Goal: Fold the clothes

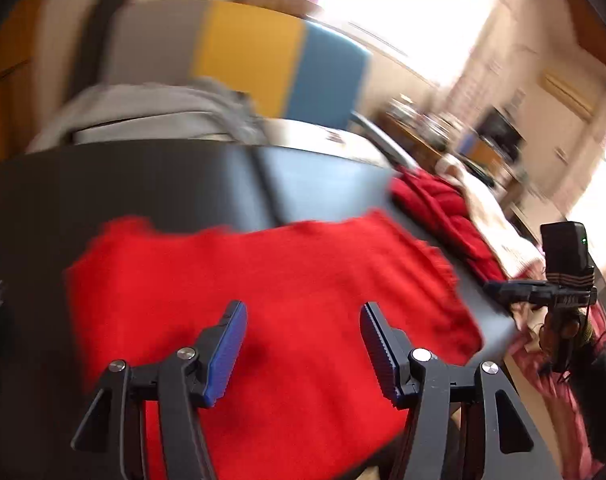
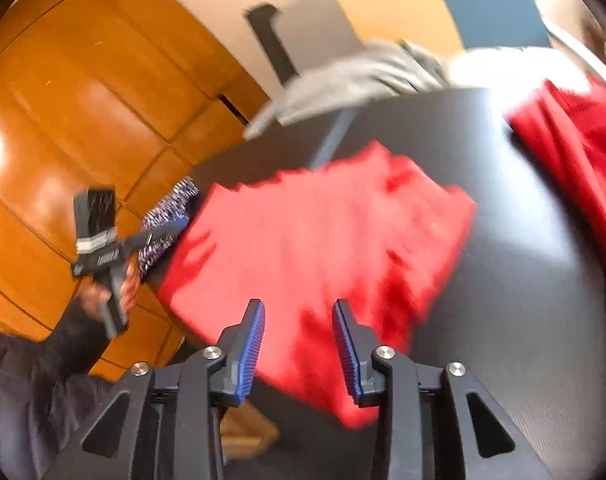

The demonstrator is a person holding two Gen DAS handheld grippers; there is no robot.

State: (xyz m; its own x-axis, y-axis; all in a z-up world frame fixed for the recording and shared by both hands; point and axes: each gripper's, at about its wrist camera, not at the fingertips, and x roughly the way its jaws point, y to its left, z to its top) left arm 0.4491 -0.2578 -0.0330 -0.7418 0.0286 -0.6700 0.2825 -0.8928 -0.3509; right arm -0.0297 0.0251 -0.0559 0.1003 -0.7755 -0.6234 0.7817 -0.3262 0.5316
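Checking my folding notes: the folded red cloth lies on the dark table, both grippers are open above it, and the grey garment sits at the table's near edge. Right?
Not quite. The grey garment lies at the far edge of the dark table, as the right wrist view shows. The rest holds: the folded red cloth lies on the table, and the left gripper and right gripper are open above it.

Our left gripper (image 1: 303, 344) and right gripper (image 2: 299, 344) are alike: black plastic arms, silver round screws at the pivots, ribbed blue pads on the jaws. Beside the left gripper's handle, our sleeve (image 2: 27, 380) looks dark and quilted, though blur muddies it.
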